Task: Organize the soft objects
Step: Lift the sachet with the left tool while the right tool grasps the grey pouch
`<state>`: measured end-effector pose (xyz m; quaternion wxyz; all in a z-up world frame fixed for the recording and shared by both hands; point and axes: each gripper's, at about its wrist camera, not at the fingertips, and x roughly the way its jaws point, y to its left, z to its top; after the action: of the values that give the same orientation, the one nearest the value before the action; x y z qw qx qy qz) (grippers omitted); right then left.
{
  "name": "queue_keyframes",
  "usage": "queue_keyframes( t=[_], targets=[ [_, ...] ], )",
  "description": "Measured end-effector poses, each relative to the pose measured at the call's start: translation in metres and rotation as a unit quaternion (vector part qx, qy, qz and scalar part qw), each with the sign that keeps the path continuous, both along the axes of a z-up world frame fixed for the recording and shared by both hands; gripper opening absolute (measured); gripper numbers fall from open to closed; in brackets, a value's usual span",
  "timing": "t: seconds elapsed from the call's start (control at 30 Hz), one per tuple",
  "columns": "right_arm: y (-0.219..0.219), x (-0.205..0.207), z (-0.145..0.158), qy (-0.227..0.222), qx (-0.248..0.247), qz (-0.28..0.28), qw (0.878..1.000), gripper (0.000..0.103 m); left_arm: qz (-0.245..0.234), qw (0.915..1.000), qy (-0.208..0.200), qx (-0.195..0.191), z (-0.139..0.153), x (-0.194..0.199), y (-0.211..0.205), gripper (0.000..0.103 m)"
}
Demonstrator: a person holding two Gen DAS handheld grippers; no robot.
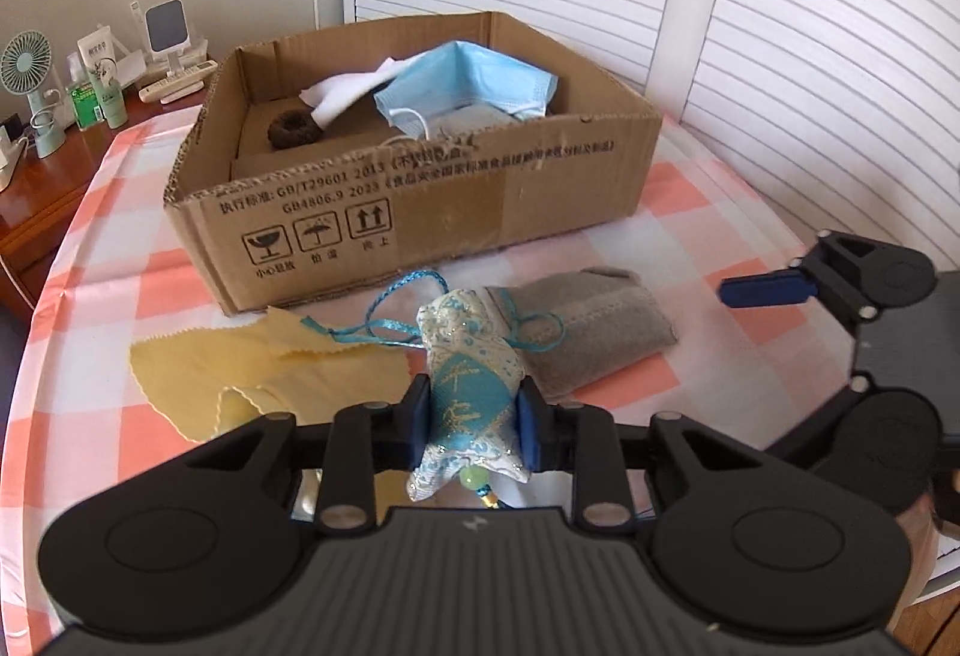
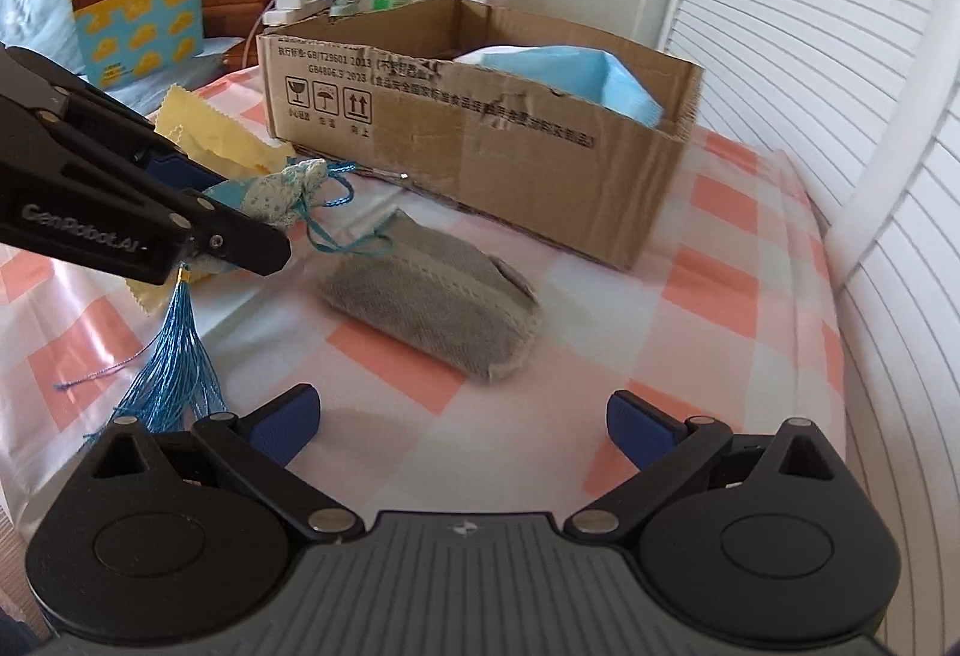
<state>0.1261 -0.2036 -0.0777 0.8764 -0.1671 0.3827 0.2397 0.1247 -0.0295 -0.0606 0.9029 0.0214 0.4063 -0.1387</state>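
Sachet (image 1: 474, 404) squeezed between left tongs (image 1: 476, 419)

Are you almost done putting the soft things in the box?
About halfway. Done: the blue face mask, a white cloth and a dark round thing already lie in the cardboard box. In hand: the left claw squeezes the blue sachet. Left: the grey pouch and yellow cloth wait on the checked table; the right claw is open and empty.
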Motion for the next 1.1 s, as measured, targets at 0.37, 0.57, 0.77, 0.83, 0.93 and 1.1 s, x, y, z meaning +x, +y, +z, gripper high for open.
queue_keyframes(
  t=[0.37,0.57,0.77,0.83,0.93,1.1],
  targets=[
    [0.026,0.049,-0.008,0.024,0.038,0.066,0.997,0.103,0.002,0.9999,-0.010,-0.003,0.006,0.004,0.013,0.027],
    [0.036,0.058,-0.007,0.032,0.038,0.090,0.995,0.103,0.005,0.9999,-0.014,-0.006,0.007,0.006,0.017,0.027],
    [0.038,0.042,-0.001,0.053,0.021,0.124,0.991,0.101,0.004,0.9999,-0.014,-0.007,0.007,0.006,0.020,0.027],
    [0.040,0.038,0.001,0.043,0.016,0.123,0.991,0.101,0.004,0.9999,-0.014,-0.006,0.007,0.006,0.019,0.027],
    [0.044,0.044,-0.001,0.029,0.014,0.112,0.993,0.098,0.004,0.9999,-0.014,-0.004,0.007,0.005,0.019,0.027],
    [0.042,0.047,0.001,0.036,0.030,0.107,0.993,0.071,-0.002,0.9999,-0.014,0.002,0.008,0.004,0.018,0.027]
  ],
)
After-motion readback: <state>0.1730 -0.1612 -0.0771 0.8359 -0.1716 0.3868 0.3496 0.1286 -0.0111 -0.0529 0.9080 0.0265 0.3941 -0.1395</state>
